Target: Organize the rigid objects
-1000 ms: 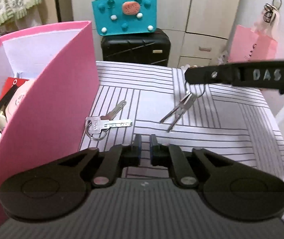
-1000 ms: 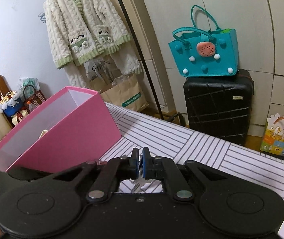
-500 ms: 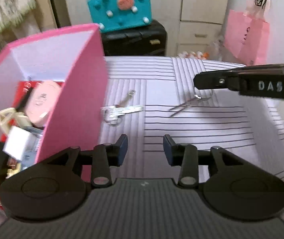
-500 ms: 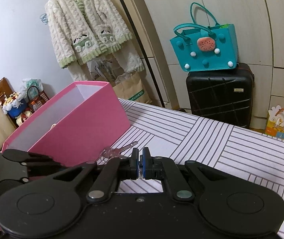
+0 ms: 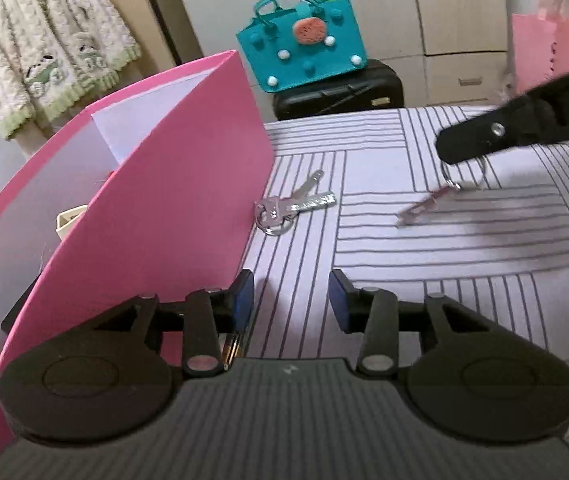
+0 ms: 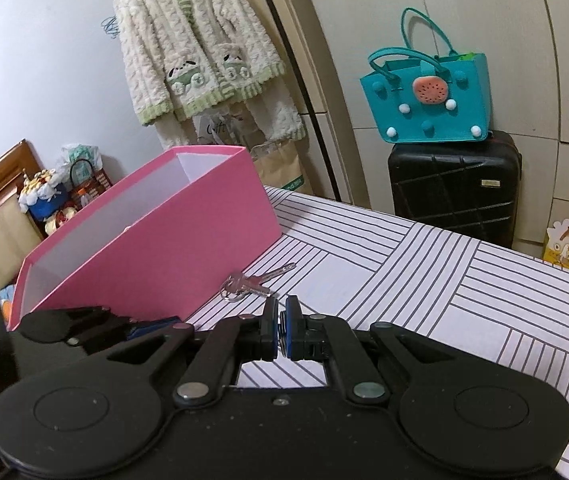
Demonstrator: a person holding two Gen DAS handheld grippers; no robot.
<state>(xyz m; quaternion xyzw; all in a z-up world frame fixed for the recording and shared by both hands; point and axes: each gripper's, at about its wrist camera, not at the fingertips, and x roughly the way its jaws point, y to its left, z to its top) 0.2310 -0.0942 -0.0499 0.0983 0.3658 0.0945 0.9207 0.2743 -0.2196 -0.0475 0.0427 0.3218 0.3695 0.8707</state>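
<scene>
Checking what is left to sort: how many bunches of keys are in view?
2. One key bunch lies on the striped tabletop beside the pink box; the other key bunch hangs from the right gripper. More may be hidden inside the box.

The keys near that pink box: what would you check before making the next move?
1. The left gripper is empty, jaws apart: ok.
2. The right gripper is shut on the hanging key bunch: ok.
3. The loose keys lie unobstructed on the table, beside the pink box: ok.
4. The box top is open: ok.
5. Room left inside the box: cannot tell.
</scene>
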